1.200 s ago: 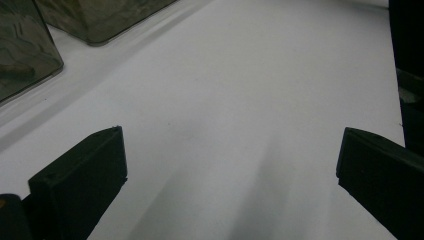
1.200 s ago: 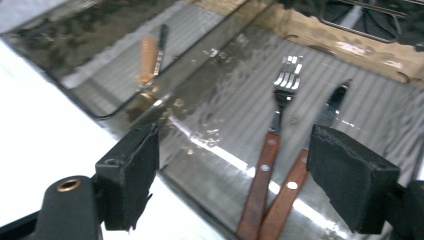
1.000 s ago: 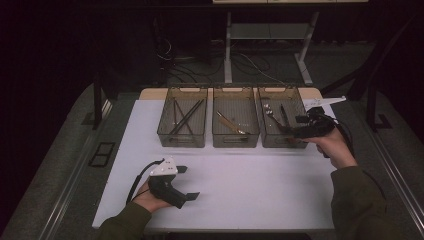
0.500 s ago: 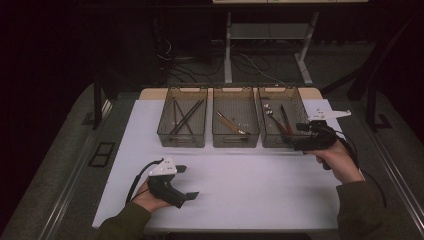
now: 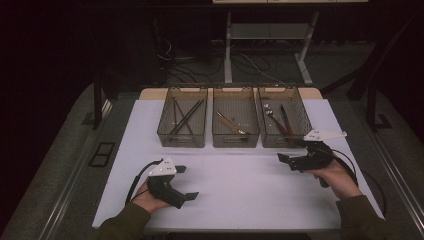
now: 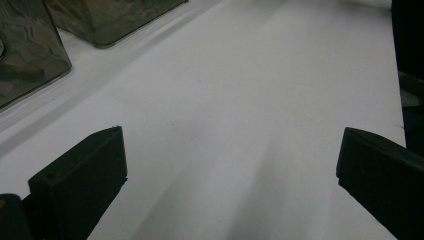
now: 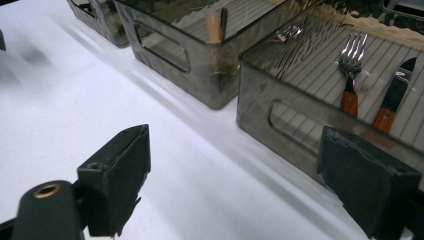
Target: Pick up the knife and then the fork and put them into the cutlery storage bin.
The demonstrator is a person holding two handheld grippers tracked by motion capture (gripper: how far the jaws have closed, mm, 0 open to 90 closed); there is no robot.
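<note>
1. Three bins stand side by side at the counter's [image 5: 240, 200] far edge: left bin [image 5: 182, 122], middle bin [image 5: 235, 122], right bin [image 5: 283, 122].
2. A fork [image 7: 351, 65] lies in the right bin.
3. The right hand-held gripper [image 5: 292, 162] sits just before the right bin; the left hand-held gripper [image 5: 185, 182] is at the near left.

Three smoked-plastic bins stand in a row at the far edge of the white table [image 5: 240, 200]. The left bin [image 5: 183, 123] holds dark sticks that cross one another, the middle bin [image 5: 235, 123] one slanting utensil, and the right bin [image 5: 283, 123] cutlery with dark handles. The right gripper [image 5: 285, 162] hovers just before the right bin's near wall, jaws parted and empty. The left gripper [image 5: 186, 182] rests near the table's front left, jaws apart, well away from the bins.
</note>
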